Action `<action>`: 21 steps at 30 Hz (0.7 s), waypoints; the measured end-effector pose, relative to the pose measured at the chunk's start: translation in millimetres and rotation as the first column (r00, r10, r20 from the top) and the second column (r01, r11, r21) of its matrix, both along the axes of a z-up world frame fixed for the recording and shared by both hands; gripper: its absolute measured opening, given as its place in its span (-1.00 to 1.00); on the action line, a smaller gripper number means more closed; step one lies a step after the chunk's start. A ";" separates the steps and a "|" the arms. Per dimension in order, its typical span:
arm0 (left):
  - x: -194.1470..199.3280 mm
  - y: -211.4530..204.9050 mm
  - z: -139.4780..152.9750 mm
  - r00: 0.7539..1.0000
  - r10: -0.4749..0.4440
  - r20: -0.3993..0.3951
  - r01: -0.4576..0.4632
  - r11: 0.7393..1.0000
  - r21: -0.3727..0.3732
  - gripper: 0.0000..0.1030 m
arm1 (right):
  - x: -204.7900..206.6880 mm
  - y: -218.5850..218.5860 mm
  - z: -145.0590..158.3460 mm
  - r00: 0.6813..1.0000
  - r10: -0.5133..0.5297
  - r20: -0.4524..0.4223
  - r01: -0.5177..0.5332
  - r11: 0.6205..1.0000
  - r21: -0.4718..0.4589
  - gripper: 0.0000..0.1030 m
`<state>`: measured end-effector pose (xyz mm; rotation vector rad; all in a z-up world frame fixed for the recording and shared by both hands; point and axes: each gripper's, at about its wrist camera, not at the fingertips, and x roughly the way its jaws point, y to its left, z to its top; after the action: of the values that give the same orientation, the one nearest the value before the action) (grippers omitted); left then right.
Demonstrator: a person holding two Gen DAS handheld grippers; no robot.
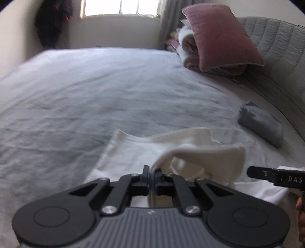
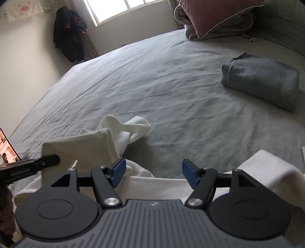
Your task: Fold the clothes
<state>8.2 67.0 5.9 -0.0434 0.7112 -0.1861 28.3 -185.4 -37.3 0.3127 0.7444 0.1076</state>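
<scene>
We see the bed (image 1: 95, 91) first, its grey sheet wrinkled and filling most of both views. At its far right corner sits a pink pillow (image 1: 219, 36), leaning on a rolled pink and white quilt (image 1: 187, 47), with a grey quilted headboard (image 1: 272, 47) curving behind them. A bright window (image 1: 122, 7) stands in the far wall, and a dark jacket (image 2: 69, 32) hangs in the corner left of it.

The white garment (image 1: 133, 152) lies at the near edge of the bed, close under both tools. Part of it is flat on the sheet, part is lifted and draped in a loose fold, and one sleeve (image 2: 131, 127) trails out onto the sheet in the right wrist view. More of the white cloth spreads beneath the right tool.

A folded grey towel (image 2: 263, 80) rests on the sheet well apart from the garment, toward the headboard side.

Our left gripper (image 1: 152, 172) has its fingers pressed together on a raised edge of the garment, the cloth pinched between them and running up out of the grip. Our right gripper (image 2: 154, 171) hangs just above the cloth with its blue pads (image 2: 119, 167) spread wide and nothing between them.

At the far left edge of the right view we see a small lit screen (image 2: 7, 146).
</scene>
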 end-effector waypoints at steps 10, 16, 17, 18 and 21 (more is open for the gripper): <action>-48.9 84.3 39.5 0.973 0.218 0.081 -0.219 0.976 0.014 -0.91 | 4.2 11.5 -4.7 0.999 0.037 -0.007 -0.037 0.999 -0.035 0.36; -71.9 130.6 42.2 0.941 0.329 0.073 -0.334 0.940 0.065 -0.91 | 7.8 19.0 -9.6 0.998 0.058 -0.025 -0.059 0.997 -0.047 0.36; -74.6 138.3 41.2 0.935 0.348 0.069 -0.353 0.933 0.072 -0.91 | 8.4 20.2 -10.5 0.998 0.062 -0.028 -0.063 0.997 -0.049 0.36; -77.4 145.9 40.1 0.928 0.367 0.065 -0.371 0.925 0.081 -0.91 | 9.1 21.5 -11.3 0.997 0.065 -0.031 -0.067 0.996 -0.051 0.36; -86.1 167.8 31.7 0.911 0.410 0.034 -0.411 0.904 0.119 -0.91 | 10.9 25.2 -13.8 0.996 0.076 -0.040 -0.078 0.995 -0.057 0.36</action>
<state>-77.9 234.8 37.6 -0.0730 0.6885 0.2641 39.2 -160.1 -51.1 0.2309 0.7954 0.1527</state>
